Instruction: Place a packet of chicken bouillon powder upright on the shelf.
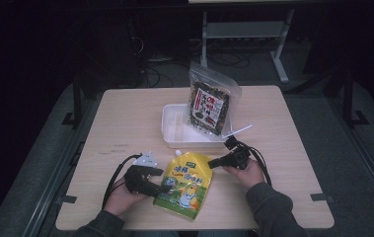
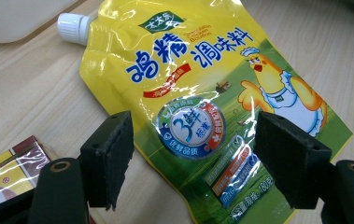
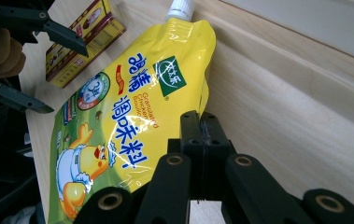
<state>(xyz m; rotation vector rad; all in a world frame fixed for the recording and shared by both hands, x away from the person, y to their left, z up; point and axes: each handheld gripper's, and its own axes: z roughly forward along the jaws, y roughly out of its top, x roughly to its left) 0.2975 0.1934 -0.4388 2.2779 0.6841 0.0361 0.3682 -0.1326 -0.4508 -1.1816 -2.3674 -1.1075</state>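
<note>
My right gripper (image 3: 201, 140) is pressed together at the yellow pouch's (image 1: 185, 183) edge, lower centre in the right gripper view, but I can't make out whether any foil is pinched; the pouch lies flat on the bench (image 1: 125, 118), its bottom cut off in both gripper views. My left gripper (image 2: 191, 158) stands apart over the pouch's lower half, pads clear of it. High view shows the white tray (image 1: 174, 129) with seaweed bag (image 1: 209, 101) behind; the small box (image 3: 83, 39) shows upper left in the right gripper view.
</note>
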